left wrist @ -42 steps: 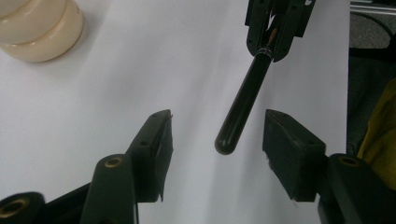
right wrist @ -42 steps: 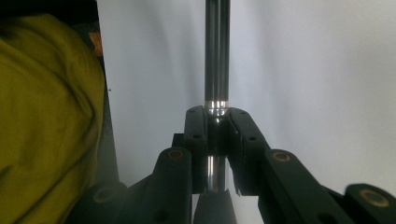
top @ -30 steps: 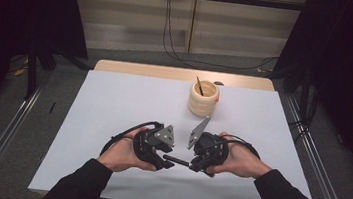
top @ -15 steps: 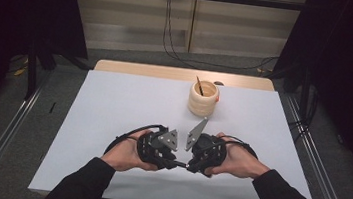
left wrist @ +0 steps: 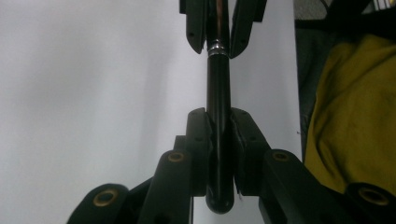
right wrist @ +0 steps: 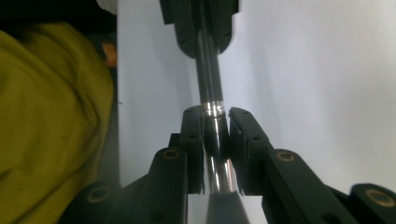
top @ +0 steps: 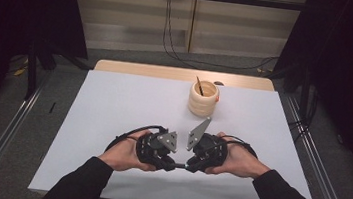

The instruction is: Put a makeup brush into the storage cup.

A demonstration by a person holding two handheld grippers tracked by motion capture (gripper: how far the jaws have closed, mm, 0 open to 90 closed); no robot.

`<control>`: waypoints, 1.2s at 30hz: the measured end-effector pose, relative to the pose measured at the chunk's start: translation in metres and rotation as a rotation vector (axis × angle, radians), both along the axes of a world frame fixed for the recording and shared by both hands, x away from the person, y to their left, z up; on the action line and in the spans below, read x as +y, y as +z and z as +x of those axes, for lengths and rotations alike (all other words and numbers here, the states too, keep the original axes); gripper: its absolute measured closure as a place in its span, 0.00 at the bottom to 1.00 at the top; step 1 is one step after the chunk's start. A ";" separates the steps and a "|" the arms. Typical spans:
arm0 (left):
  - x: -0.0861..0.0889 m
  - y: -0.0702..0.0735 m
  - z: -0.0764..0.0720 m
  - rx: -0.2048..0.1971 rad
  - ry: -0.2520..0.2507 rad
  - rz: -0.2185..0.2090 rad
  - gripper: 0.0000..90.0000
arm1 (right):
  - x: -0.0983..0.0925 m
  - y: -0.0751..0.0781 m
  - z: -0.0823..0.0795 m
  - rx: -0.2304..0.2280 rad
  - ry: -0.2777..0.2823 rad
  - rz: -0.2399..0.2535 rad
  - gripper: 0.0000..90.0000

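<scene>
A black pen [left wrist: 218, 93] hangs level over the near part of the white tabletop [top: 113, 102], caught at both ends. The left claw [left wrist: 218, 122] has just been closing and now pinches the barrel; the pen's rounded end pokes out behind its pads. The right claw [right wrist: 215, 122] pinches the other end by the silver ring. In the high view the pen is a thin dark bar between two hands, ends buried. Farther back stands a wooden holder [top: 203, 98], its dark stick hard to identify.
</scene>
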State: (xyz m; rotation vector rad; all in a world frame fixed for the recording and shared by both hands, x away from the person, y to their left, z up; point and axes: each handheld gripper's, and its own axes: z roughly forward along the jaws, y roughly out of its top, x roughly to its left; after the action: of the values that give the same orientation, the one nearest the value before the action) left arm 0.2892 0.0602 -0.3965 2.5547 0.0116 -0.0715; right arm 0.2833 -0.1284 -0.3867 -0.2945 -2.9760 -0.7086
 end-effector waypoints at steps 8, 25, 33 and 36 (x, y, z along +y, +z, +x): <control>0.001 -0.001 0.000 0.021 0.011 -0.016 0.88 | -0.003 0.000 0.000 0.001 -0.012 0.012 0.83; 0.011 -0.005 0.003 0.057 0.067 -0.089 0.88 | -0.017 0.000 0.006 -0.035 -0.133 0.152 0.45; 0.015 -0.005 -0.004 0.047 0.080 -0.105 0.88 | -0.023 -0.004 0.005 -0.039 -0.206 0.192 0.23; 0.017 -0.004 -0.006 0.058 0.089 -0.129 0.88 | -0.026 -0.004 0.005 -0.042 -0.236 0.231 0.20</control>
State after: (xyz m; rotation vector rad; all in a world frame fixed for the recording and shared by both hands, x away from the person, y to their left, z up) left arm 0.2836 0.0769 -0.4008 2.4192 0.1380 -0.1086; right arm 0.2881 -0.1548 -0.3910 -0.6272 -2.8872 -1.0841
